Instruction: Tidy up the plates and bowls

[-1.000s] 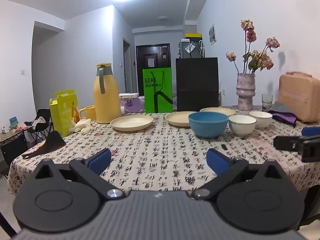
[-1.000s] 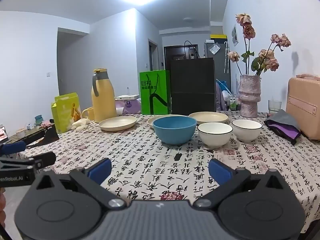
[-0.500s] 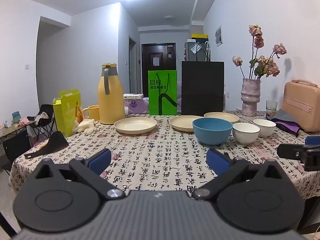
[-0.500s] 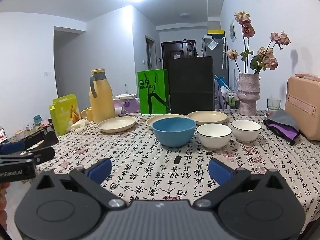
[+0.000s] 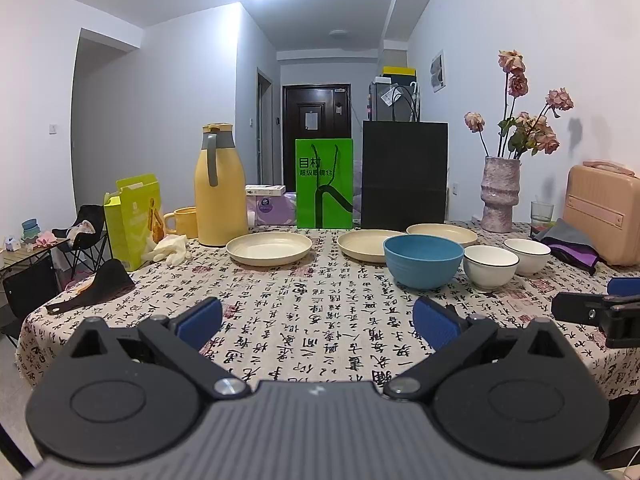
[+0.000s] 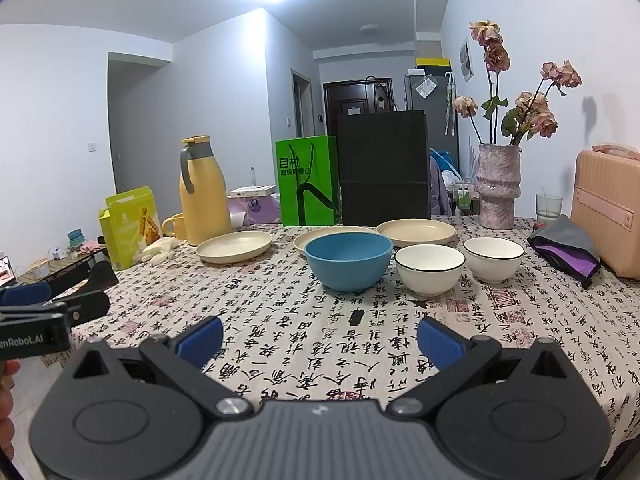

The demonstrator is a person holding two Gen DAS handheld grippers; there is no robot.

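Blue bowl (image 6: 348,261) beside two white bowls (image 6: 429,269), plates (image 6: 234,246) behind.

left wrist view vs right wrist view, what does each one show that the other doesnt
Only the left wrist view shows the right gripper poking in at its right edge. Only the right wrist view shows the left gripper at its left edge, with part of a hand below it. Both share the blue bowl, two white bowls, three cream plates, the yellow jug and the flower vase on the patterned tablecloth; both grippers are open and empty.

Blue bowl (image 6: 348,260), calligraphy-print tablecloth (image 6: 280,320)
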